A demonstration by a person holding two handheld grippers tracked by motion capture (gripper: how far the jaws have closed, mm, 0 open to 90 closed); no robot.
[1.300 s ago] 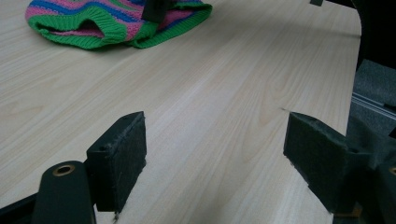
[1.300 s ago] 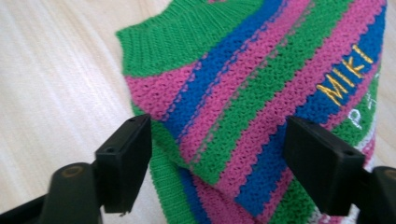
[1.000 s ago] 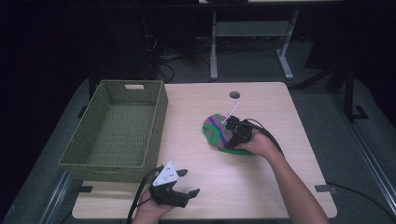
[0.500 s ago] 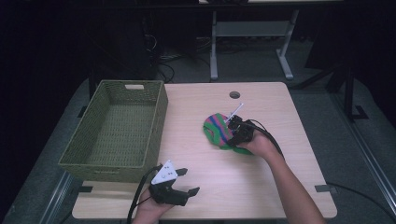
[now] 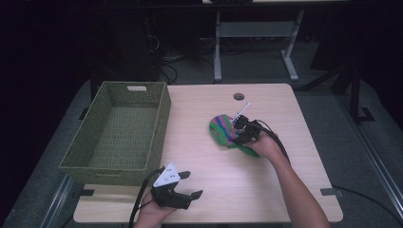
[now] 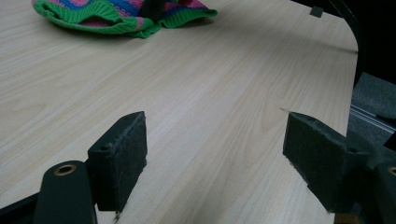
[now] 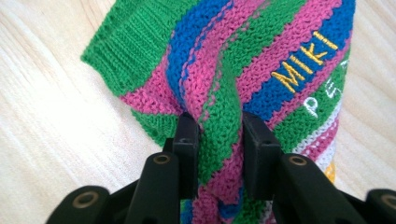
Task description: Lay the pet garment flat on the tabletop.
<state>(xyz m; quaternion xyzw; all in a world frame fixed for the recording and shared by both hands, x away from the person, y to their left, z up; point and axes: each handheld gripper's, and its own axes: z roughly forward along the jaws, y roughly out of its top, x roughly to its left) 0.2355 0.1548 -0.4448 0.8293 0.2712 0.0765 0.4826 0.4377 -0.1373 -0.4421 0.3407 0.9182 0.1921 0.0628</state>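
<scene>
Right of centre in the high view, the right gripper [image 5: 239, 127] covers part of the striped knit garment [image 5: 223, 133], and in the right gripper view yellow stitched letters read "MIKI" while the white lettering below runs off the right edge, too cut off to read. The garment [image 7: 224, 70] is soft ribbed wool in green, pink and blue bands, lying rumpled on the pale wood-grain table [image 5: 285, 104], and the jaws have just been closing, pinching up a fold between the black pads. At lower left the left gripper [image 5: 187, 185] hovers with jaws wide apart over bare tabletop, beside the woven green basket [image 5: 76, 159].
</scene>
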